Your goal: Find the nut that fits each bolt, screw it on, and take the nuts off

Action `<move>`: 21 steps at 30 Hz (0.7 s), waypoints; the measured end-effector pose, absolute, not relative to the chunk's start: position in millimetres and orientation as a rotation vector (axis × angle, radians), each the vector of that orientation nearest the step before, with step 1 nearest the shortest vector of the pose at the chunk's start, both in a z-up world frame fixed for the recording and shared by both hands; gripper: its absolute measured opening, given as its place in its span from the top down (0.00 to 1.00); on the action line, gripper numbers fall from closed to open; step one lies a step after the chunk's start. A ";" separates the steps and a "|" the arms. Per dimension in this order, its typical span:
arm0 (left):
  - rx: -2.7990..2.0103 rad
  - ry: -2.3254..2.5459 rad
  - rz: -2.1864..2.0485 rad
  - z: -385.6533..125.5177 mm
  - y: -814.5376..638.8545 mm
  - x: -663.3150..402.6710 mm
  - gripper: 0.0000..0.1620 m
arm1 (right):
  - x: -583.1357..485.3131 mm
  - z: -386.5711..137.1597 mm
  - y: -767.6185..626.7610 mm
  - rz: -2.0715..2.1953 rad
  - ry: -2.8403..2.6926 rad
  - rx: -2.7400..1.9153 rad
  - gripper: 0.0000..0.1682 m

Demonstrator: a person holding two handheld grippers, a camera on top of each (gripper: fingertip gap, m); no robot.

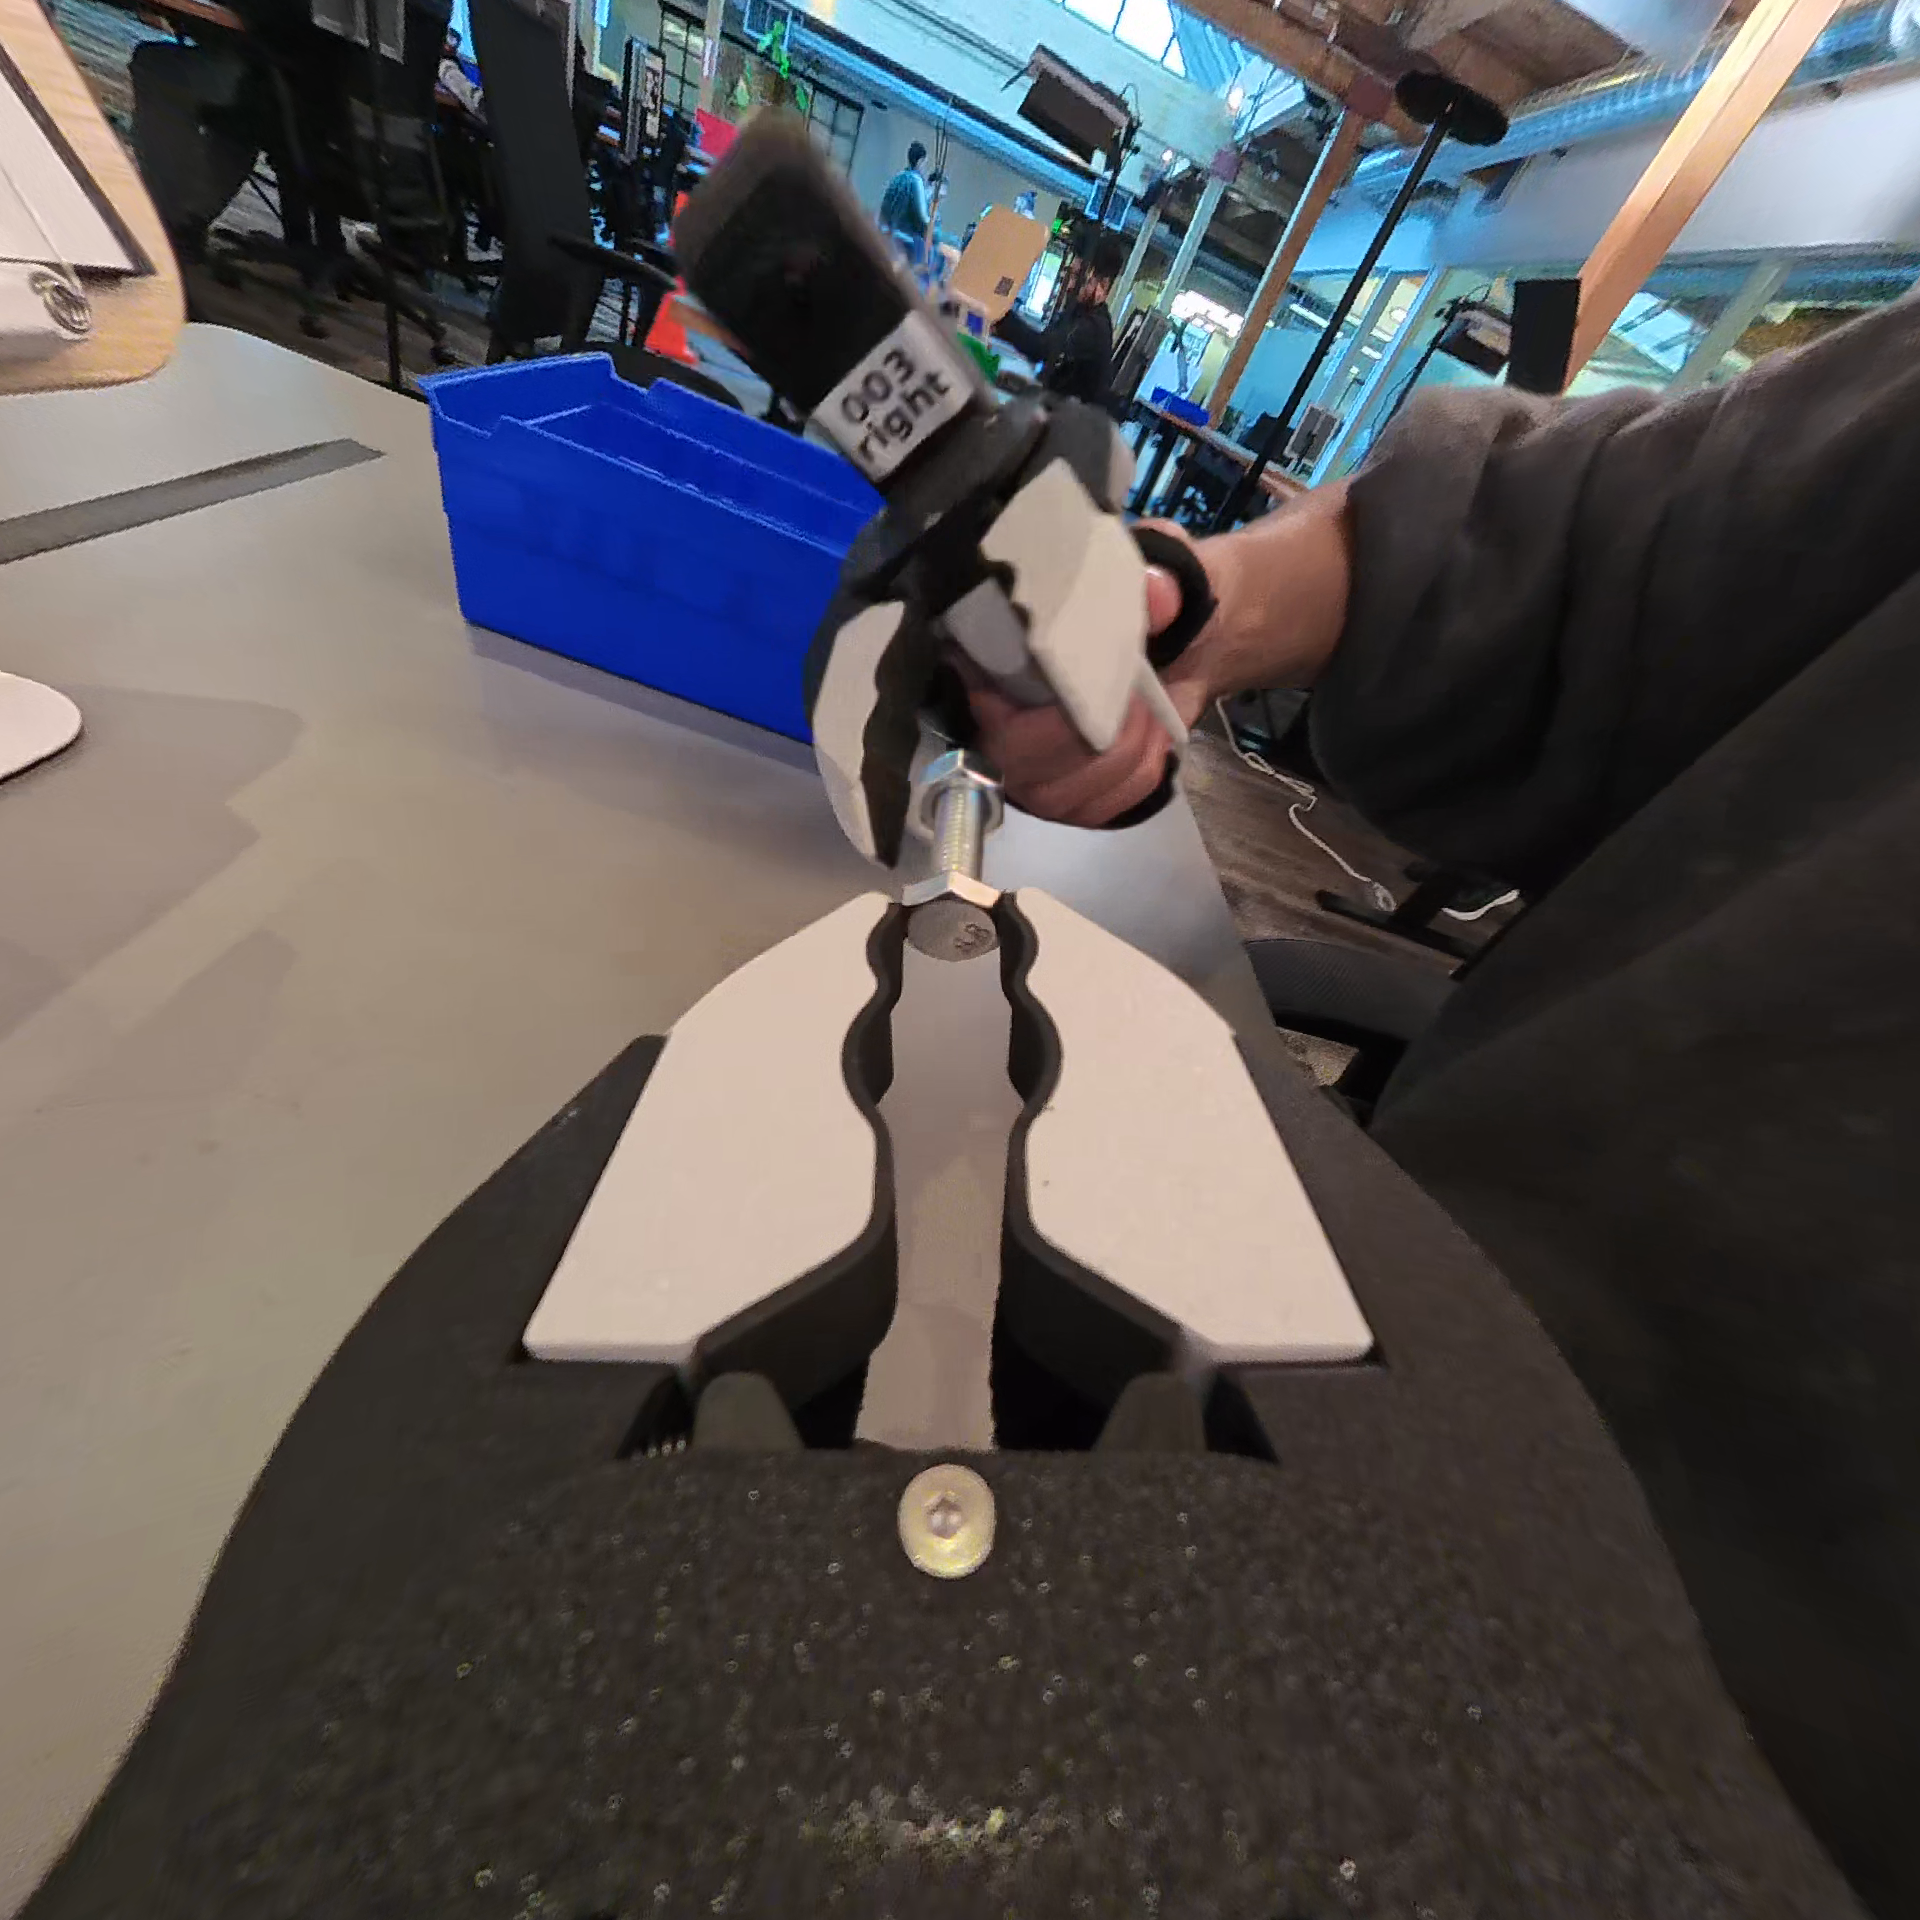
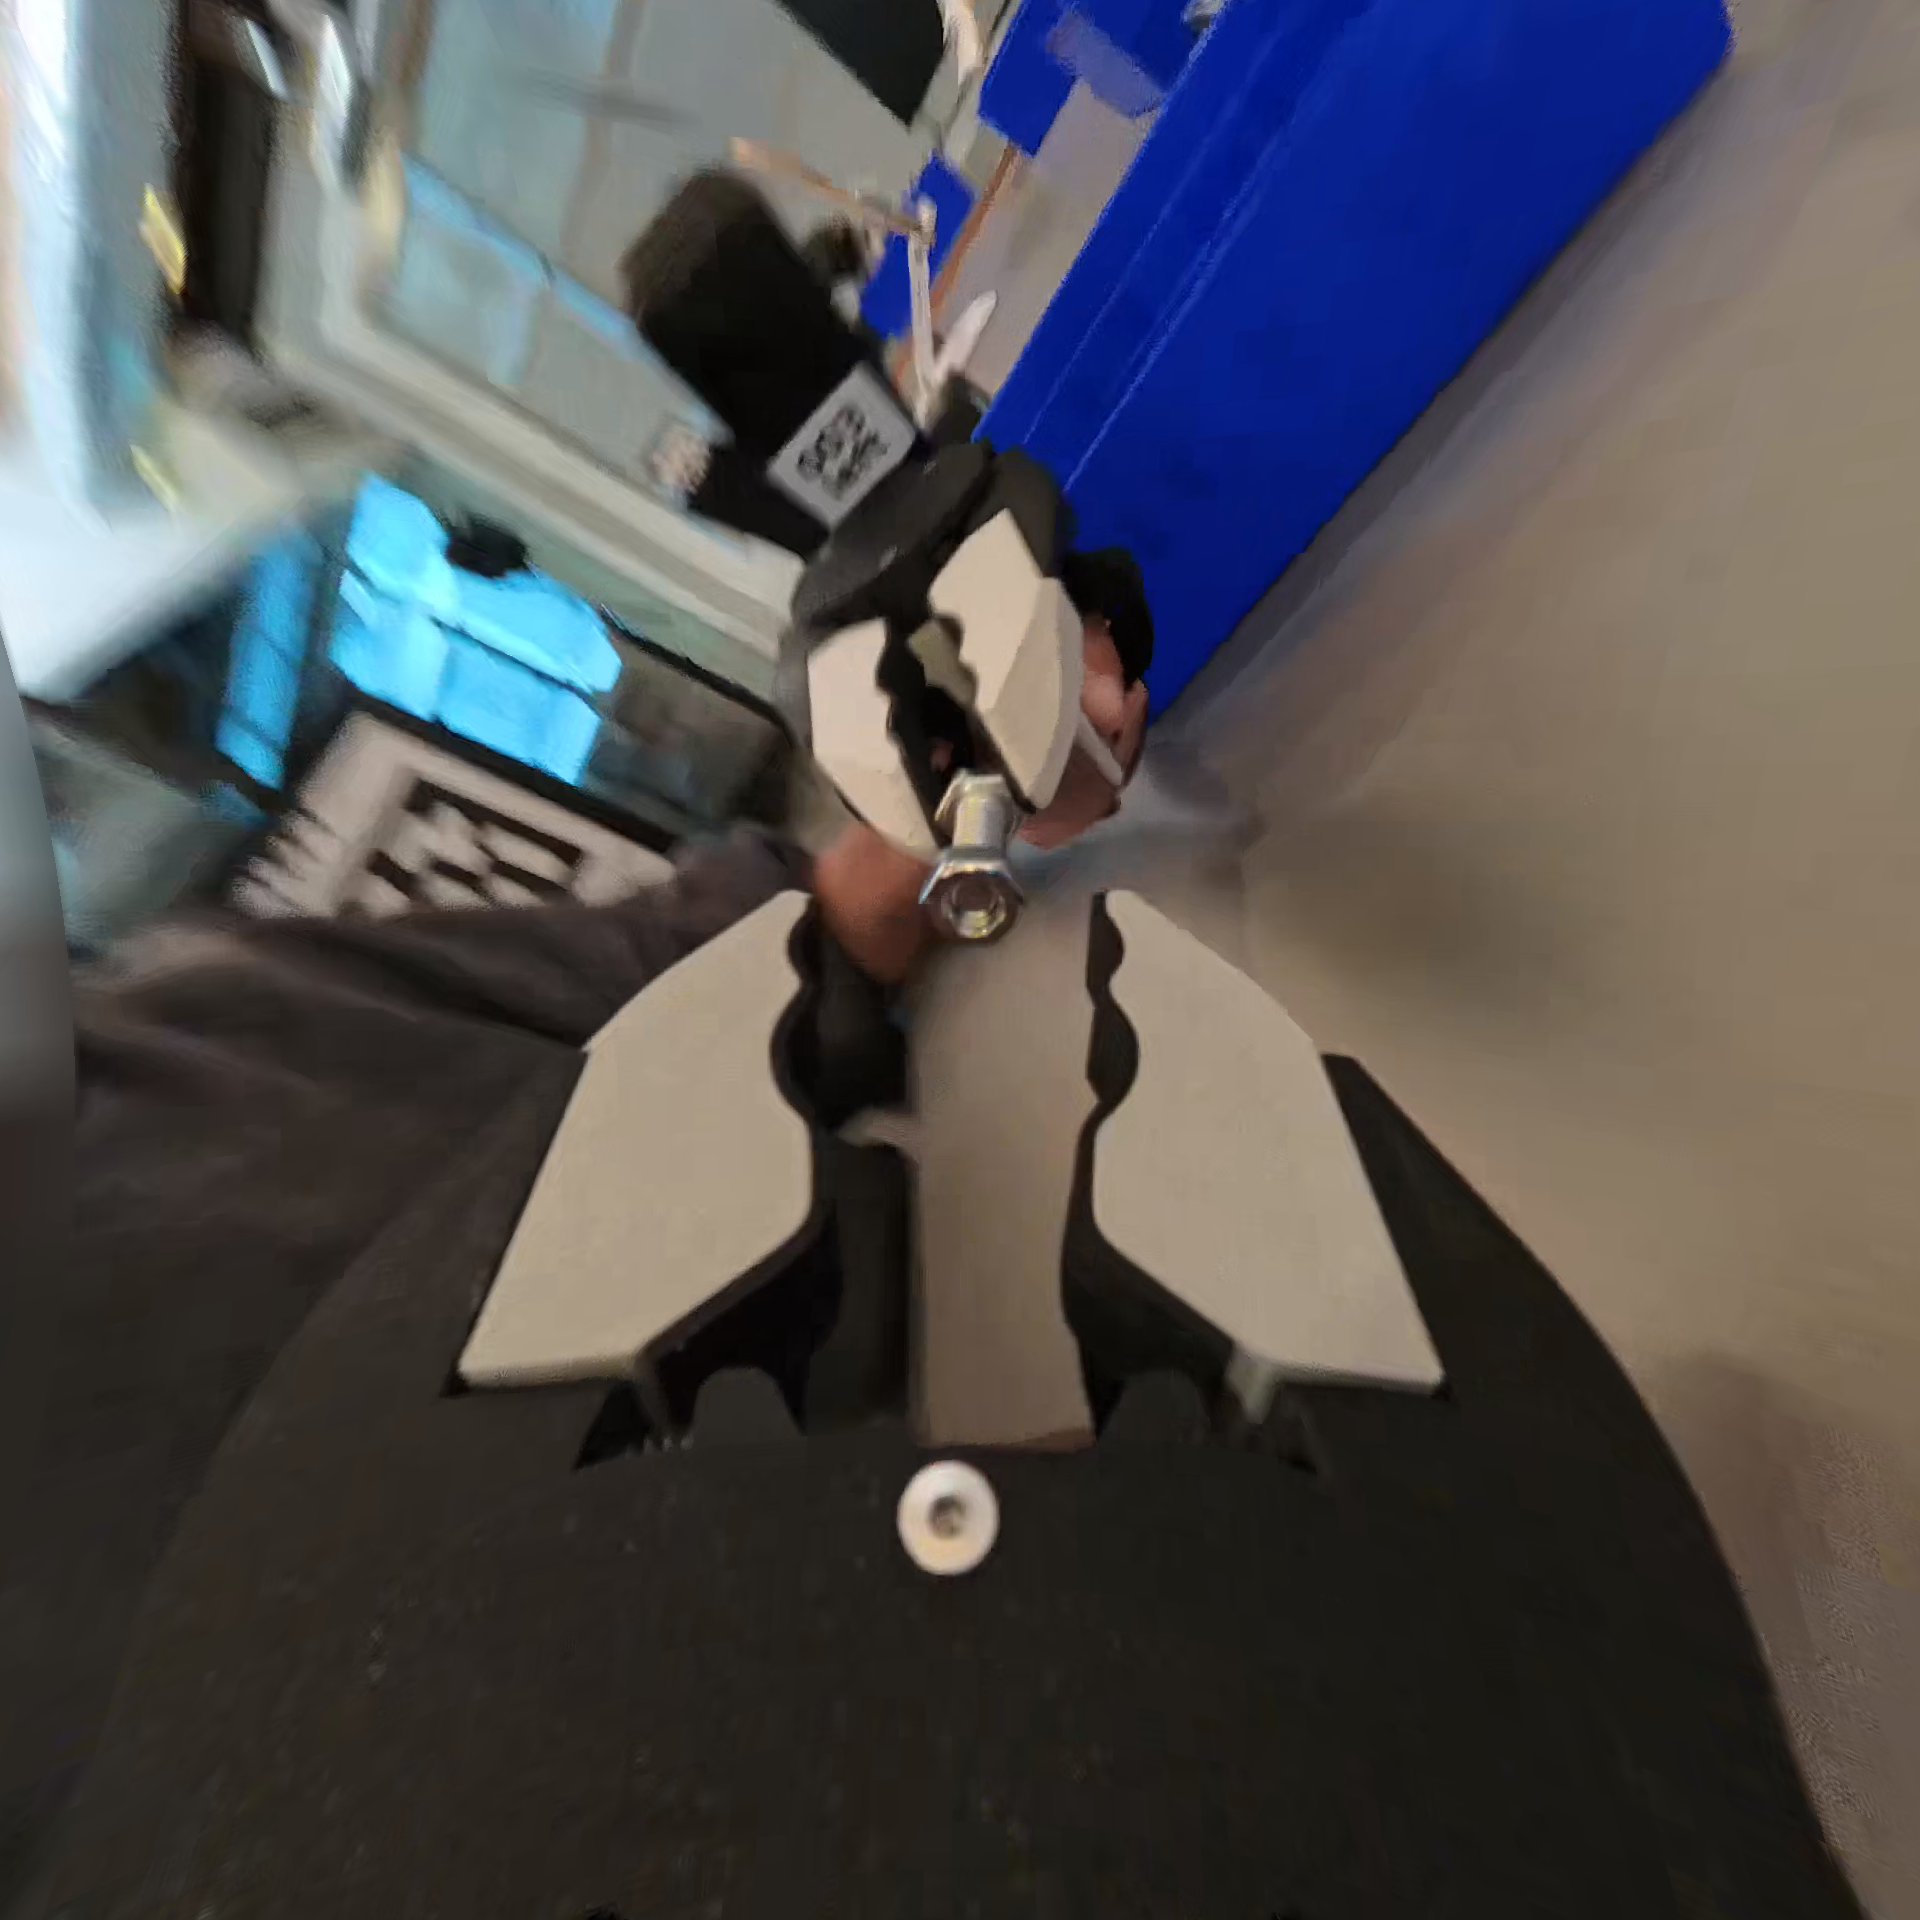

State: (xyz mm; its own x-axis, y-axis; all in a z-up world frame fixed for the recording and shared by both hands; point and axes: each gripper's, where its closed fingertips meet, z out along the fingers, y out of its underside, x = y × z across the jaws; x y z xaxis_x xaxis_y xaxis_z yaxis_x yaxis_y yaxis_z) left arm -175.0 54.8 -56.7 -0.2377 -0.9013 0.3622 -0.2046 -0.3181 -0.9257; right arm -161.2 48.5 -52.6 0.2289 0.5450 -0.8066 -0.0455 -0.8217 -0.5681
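Note:
In the left wrist view my left gripper (image 1: 953, 914) is shut on the hex head of a silver bolt (image 1: 956, 836). The bolt points away from it, above the grey table (image 1: 312, 935). A silver nut (image 1: 951, 774) sits on the far end of the thread. My right gripper (image 1: 987, 784) faces it with its fingers spread on either side of the nut. In the blurred right wrist view my right gripper (image 2: 953, 914) is open. The nut (image 2: 971, 902) lies between its tips without touching them. The left gripper (image 2: 971, 816) holds the bolt (image 2: 977, 831) behind it.
A blue plastic bin (image 1: 644, 540) stands on the table behind the grippers and also shows in the right wrist view (image 2: 1299, 364). The table edge runs close on the right, by the person's dark sleeve (image 1: 1610, 623). A white stand base (image 1: 21, 717) sits at the far left. The tips of both grippers are at nearly the same place. The white stand base (image 1: 21, 717) is about 30 cm from my right fingertips.

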 end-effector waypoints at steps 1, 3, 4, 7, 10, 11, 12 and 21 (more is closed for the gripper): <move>-1.458 1.343 -1.636 -55.6 55.1 -176.2 0.89 | -159.7 -57.0 47.2 1.443 -0.640 -2.023 0.69; -1.463 1.334 -1.708 -53.9 53.5 -178.0 0.89 | -149.9 -65.6 54.0 0.868 -1.020 -1.905 0.68; -1.464 1.335 -1.738 -53.5 51.8 -178.6 0.90 | -145.2 -64.6 57.8 0.573 -1.180 -1.787 0.68; -1.462 1.352 -1.795 -53.4 46.2 -178.7 0.90 | -149.5 -51.9 50.7 -0.024 -1.523 -1.337 0.72; -1.478 1.371 -1.858 -55.3 40.6 -178.7 0.90 | -159.4 -50.4 39.7 -0.274 -1.687 -1.041 0.78; -1.486 1.382 -1.858 -57.2 39.5 -178.3 0.90 | -160.9 -52.9 40.7 -0.286 -1.708 -1.047 0.78; -1.490 1.397 -1.851 -59.1 37.9 -178.0 0.90 | -161.2 -54.8 43.5 -0.298 -1.716 -1.062 0.78; -1.459 1.406 -1.701 -58.5 43.1 -176.9 0.90 | -164.9 -63.8 42.6 0.481 -1.398 -1.710 0.89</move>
State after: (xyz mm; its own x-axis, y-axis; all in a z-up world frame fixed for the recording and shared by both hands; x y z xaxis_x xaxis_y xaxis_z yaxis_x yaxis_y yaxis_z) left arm -176.9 43.1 -58.5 -0.3077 -0.8572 0.4130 -0.2444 -0.3483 -0.9050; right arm -164.9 42.6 -63.8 0.3000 0.9297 0.2136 0.6013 -0.0105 -0.7990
